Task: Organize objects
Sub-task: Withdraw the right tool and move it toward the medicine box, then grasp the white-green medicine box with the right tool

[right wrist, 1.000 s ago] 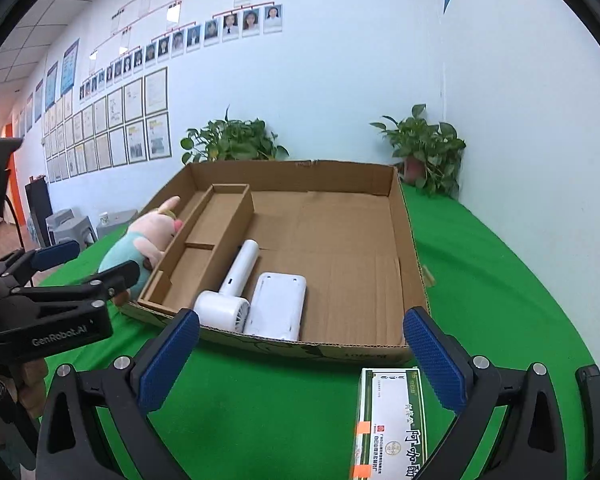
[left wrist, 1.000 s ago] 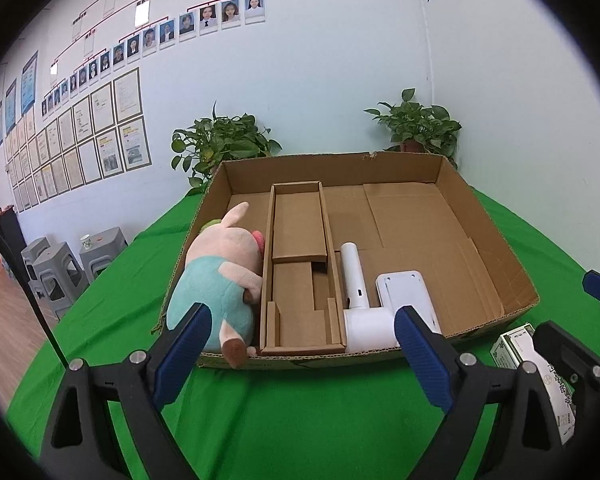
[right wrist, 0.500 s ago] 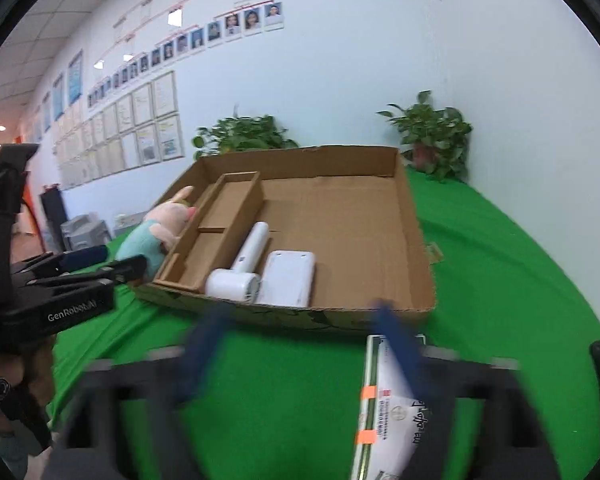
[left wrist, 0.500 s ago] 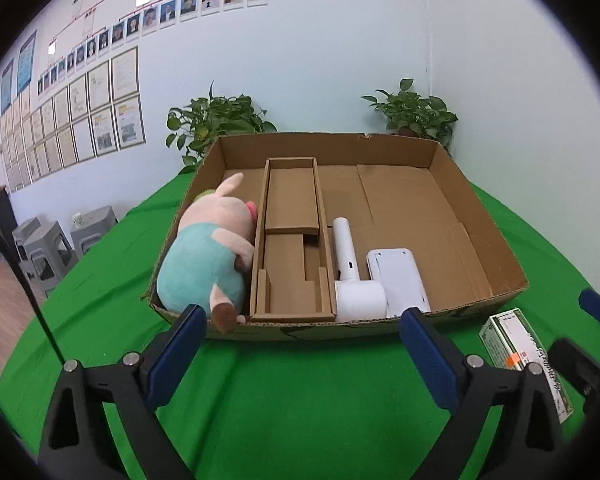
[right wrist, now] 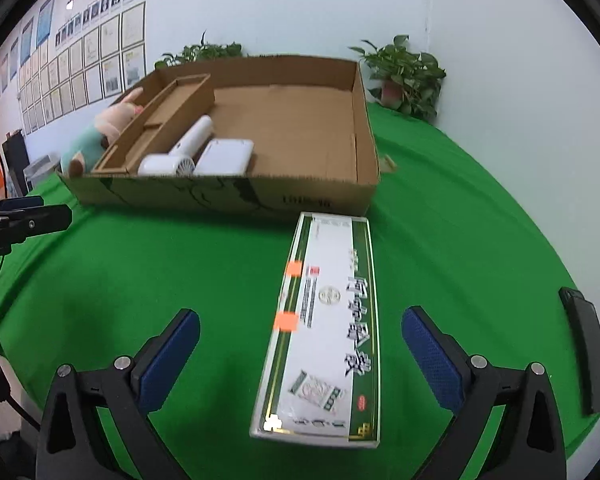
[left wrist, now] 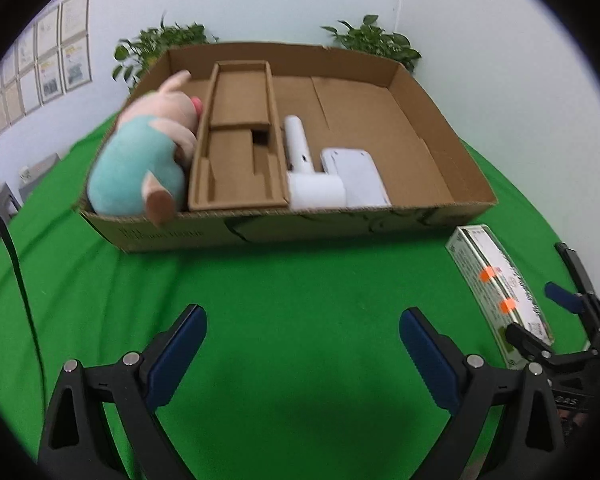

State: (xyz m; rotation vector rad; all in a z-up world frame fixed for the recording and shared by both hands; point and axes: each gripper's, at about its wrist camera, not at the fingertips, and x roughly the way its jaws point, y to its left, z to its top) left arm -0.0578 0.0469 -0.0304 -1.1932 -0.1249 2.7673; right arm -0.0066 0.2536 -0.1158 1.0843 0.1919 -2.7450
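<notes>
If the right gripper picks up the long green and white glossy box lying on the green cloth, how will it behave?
The long green and white glossy box has straight edges, so it probably stays stiff. Its shiny wrap may be slippery against the pads. It is long and lies flat, so it should not roll, but gripped near one end it may sag downward.

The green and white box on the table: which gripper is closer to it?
Right. The right gripper, jaws closing, straddles the green and white box; the left gripper hangs over bare green cloth beside it.

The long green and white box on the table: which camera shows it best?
The right wrist view: the long box lies whole and central between the open right tool fingers, its label facing up. The left wrist view shows it only at the right edge, slanted and small.
</notes>
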